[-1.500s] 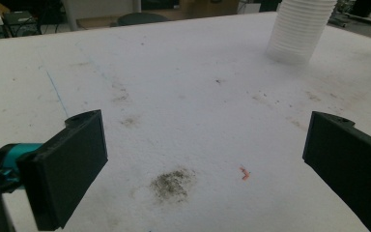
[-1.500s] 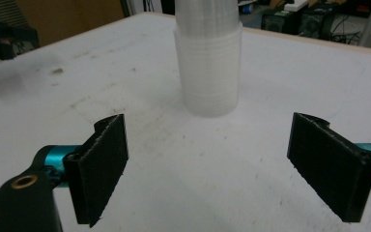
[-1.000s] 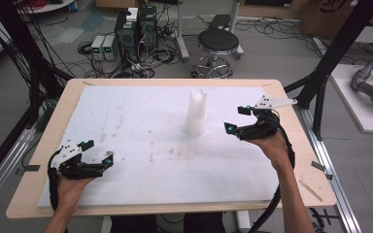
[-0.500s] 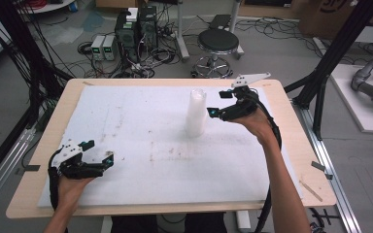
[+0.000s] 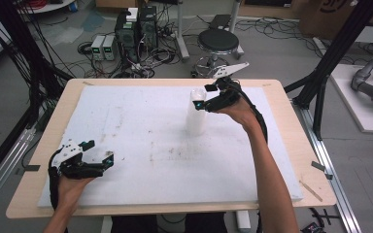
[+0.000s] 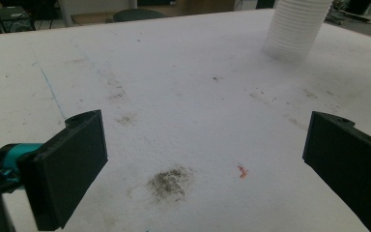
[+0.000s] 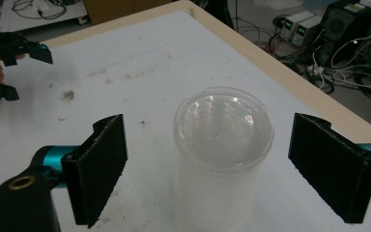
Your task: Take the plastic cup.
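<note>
We see our right tool (image 7: 207, 162) with its jaws spread wide on either side of the translucent cup stack (image 7: 222, 154), touching neither side, while the left tool (image 7: 9, 63) sits well beyond the stack on the white table (image 7: 140, 53).

right tongs (image 5: 200, 98) | moved in from right | now straddling cup stack (image 5: 195, 114) top

Open board (image 5: 141, 121) around lone cup stack (image 5: 195, 112)
</note>
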